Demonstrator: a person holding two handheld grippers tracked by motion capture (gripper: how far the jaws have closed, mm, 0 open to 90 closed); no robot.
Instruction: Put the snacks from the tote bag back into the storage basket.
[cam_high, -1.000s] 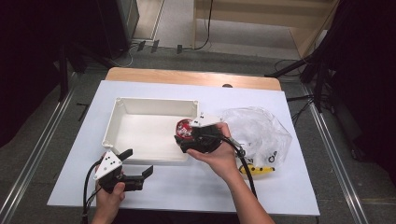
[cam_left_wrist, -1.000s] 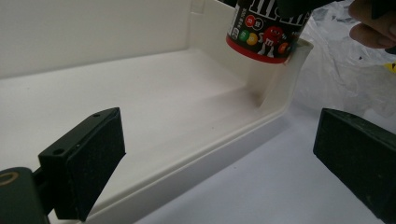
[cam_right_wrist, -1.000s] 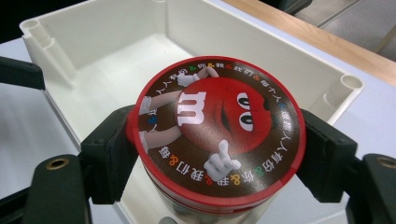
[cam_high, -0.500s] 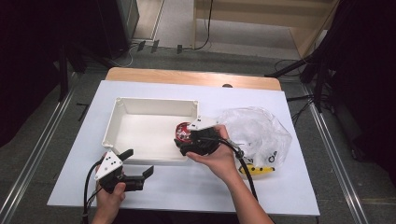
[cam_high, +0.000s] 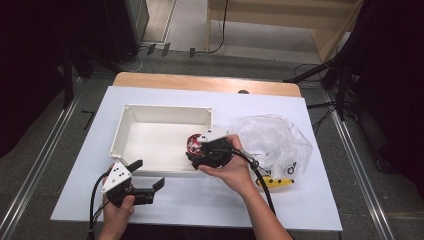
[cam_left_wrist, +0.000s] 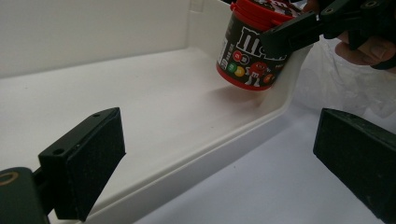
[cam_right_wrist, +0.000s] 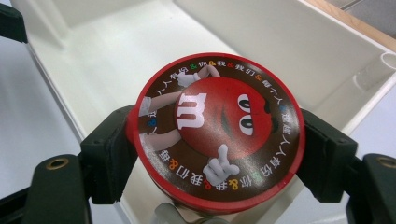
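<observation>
While my right tool (cam_high: 197, 151) pinches the candy tub (cam_right_wrist: 219, 133) upright, the white bin (cam_high: 131, 116) floor lies straight below. My left tool (cam_high: 150, 176) waits spread at seven o'clock.

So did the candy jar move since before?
Yes. The candy jar, clamped in the right hand-held gripper, went leftward, farther into the white tray, away from the plastic bag.

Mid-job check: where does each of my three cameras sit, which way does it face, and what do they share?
High view: above the person's side, looking forward and down on the white-covered table; both forearms, left gripper, right gripper.
Left gripper view: on the left gripper, looking across the white plastic tray; open jaws.
Right gripper view: on the right gripper, looking down on the red-lidded M&M's candy tub it clamps.
Shared: tub and tray in all three.
</observation>
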